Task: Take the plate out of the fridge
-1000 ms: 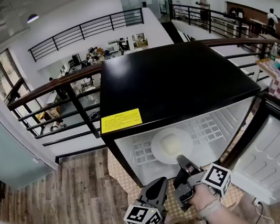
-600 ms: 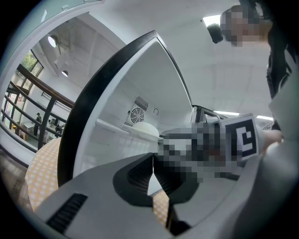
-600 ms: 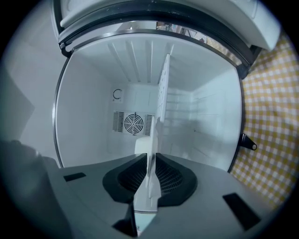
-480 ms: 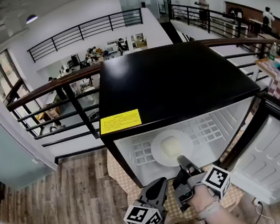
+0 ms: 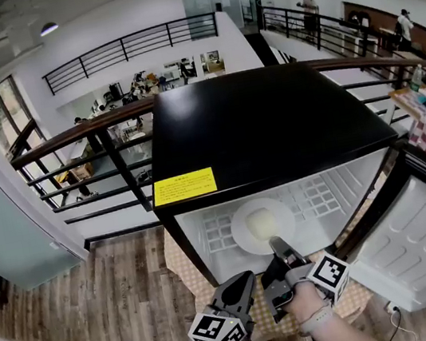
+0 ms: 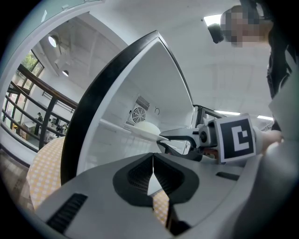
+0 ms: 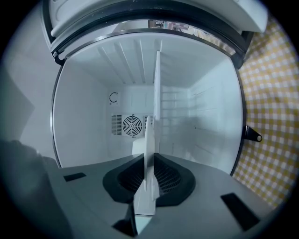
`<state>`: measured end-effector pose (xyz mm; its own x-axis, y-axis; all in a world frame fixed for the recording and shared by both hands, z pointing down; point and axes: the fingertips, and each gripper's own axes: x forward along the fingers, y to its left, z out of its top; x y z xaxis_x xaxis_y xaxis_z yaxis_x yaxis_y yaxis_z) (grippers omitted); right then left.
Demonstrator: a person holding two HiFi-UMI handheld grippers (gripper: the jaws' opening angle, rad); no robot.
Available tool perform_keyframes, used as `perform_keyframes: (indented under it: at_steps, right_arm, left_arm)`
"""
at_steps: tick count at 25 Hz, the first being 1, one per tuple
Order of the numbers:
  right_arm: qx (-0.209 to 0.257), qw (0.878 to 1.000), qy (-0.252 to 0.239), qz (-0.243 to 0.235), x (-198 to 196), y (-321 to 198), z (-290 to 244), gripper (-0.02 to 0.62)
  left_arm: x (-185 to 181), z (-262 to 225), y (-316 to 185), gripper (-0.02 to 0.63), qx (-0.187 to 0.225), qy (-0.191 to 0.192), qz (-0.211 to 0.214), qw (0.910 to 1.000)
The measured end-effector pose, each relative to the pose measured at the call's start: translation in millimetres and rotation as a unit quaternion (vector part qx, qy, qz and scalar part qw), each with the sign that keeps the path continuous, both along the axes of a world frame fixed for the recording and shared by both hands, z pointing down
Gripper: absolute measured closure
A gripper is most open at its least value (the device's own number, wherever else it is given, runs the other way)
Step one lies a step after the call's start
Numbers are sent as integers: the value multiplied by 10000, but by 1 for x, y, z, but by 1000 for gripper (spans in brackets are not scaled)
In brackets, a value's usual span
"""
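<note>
While I hold the left grey two-jaw gripper [image 6: 153,161] low in front of the fridge, its jaws pressed together on nothing, it gives no support under the load. That is my first worry: all the weight hangs on one pinch. Just beyond it, the right grey two-jaw gripper [image 5: 276,246] is clamped on the near rim of the round white plate [image 5: 243,232], and the right gripper view shows the rim running edge-on between its jaws. The bite looks shallow, only on the lip, so I judge the plate could pivot in the jaws and droop at its far side once it leaves its support. The plate lies on the white wire shelf [image 5: 317,191] inside the open black-topped, white-lined compact fridge [image 5: 254,126], with a pale yellow lump of food [image 5: 260,220] near its middle. Any tilt or jerk could send that lump sliding off. If I pull at an angle, the underside may catch on the shelf wires, and a sudden release could break my grip. To the right, the open white fridge door [image 5: 419,240] stands near my path, so a wide swing could knock the plate against it. Farther in, the round fan grille [image 7: 131,125] on the back wall is well apart from the plate.
</note>
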<state>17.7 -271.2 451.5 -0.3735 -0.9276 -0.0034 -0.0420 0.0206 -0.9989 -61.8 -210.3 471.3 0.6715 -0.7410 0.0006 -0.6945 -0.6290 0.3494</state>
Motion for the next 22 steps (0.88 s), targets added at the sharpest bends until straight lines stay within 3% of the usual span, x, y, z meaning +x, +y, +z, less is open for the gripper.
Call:
perform_keyframes:
  at_steps: [22]
  right_arm:
    - [28, 9997, -233, 43, -1, -3, 1, 546]
  left_arm:
    - [-2, -1, 1, 597, -17, -18, -19, 10000]
